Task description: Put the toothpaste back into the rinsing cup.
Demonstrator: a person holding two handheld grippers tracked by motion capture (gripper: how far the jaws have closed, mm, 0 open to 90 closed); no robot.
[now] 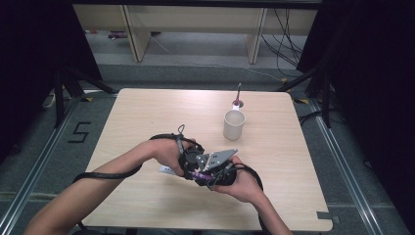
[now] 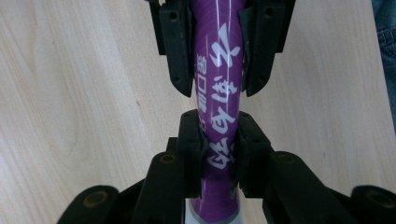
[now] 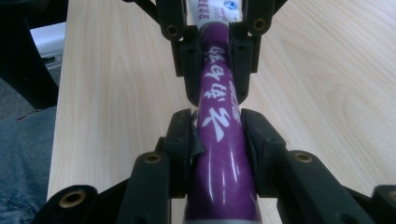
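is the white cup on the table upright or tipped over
Upright: the white cup stands on its base on the table, its round mouth facing up.

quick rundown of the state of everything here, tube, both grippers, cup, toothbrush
tube: purple, held clear of the table between both grippers, squeezed narrow at the left grip
left gripper: shut on the tube
right gripper: shut on the tube, facing the left one
cup: upright on the table, untouched, contents not visible
toothbrush: beyond the cup, looks upright, untouched
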